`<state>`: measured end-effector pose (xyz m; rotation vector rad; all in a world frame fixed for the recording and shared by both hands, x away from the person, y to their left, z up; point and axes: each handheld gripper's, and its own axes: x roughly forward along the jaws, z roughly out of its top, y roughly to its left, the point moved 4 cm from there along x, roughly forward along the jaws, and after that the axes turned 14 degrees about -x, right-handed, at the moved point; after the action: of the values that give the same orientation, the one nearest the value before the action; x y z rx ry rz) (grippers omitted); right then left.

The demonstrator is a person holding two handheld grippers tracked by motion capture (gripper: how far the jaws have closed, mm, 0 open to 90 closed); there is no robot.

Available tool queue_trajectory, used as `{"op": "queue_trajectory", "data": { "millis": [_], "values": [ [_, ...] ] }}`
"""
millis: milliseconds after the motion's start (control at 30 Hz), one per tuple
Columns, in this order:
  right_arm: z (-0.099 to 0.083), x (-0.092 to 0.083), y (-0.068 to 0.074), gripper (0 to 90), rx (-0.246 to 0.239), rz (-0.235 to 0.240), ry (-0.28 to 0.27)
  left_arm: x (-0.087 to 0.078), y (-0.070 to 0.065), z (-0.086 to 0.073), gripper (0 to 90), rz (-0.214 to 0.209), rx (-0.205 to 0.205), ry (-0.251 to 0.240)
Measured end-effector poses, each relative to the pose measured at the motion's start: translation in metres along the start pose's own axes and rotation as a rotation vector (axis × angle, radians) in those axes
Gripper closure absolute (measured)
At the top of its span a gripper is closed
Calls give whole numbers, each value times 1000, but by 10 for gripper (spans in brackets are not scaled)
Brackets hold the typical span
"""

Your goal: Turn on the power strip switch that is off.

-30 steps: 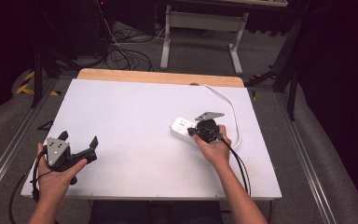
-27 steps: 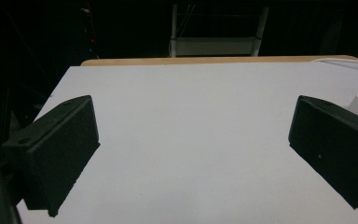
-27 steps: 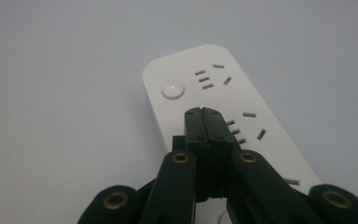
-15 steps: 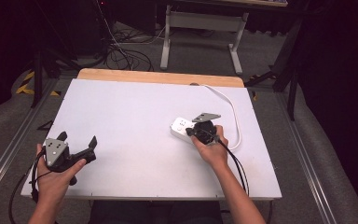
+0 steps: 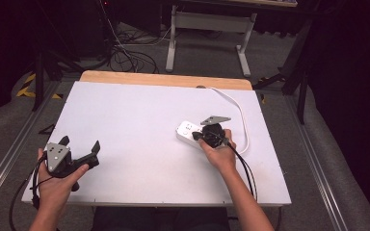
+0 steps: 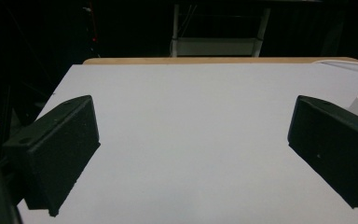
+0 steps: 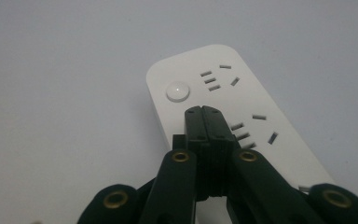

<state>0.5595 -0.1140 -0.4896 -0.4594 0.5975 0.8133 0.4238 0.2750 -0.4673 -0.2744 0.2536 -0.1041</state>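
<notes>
A white worktop (image 5: 139,130) carries one white power strip (image 5: 189,133), lying flat on its right half. In the high view the strip's long axis runs on a diagonal, from its free end at the upper left toward the person at the lower right. One white cord (image 5: 238,113) curves away from the strip along the worktop's right side toward the far edge.

The right claw (image 5: 196,137) is over the strip, its two jaws pressed together with nothing between them. In the right gripper view its tips (image 7: 203,112) sit just short of the one round button (image 7: 177,91) at the strip's far end; whether they touch the strip's top cannot be told. Two sets of socket slots show on the strip's top face, one beside the button and one nearer the claw.

The left claw (image 5: 80,148) is held in the left hand (image 5: 58,185) at the worktop's near left corner, well apart from the strip. Its jaws are spread wide and empty.
</notes>
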Motion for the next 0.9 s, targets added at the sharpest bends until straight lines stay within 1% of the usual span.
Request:
{"op": "queue_trajectory", "data": {
  "millis": [67,133,200,533,667,767,833,900],
  "values": [
    [0,0,-1,900,4,3,5,0,0,0,26,-1,-1,0],
    [0,1,-2,900,21,10,10,-1,1,0,25,-1,2,2],
    [1,1,0,900,-1,-5,20,-1,1,0,26,0,-1,-1],
    [1,0,1,900,-1,-6,17,-1,0,-1,26,-5,-1,7],
    [1,0,0,900,-5,-8,16,-2,1,-1,27,-4,4,3],
    [1,0,1,900,-6,-9,17,-2,1,-1,27,-2,-3,1],
    [1,0,0,900,-6,-9,17,-2,1,-1,27,-1,-1,0],
    [1,0,1,900,-6,-8,16,-1,1,-1,27,-3,-1,4]
  ]
}}
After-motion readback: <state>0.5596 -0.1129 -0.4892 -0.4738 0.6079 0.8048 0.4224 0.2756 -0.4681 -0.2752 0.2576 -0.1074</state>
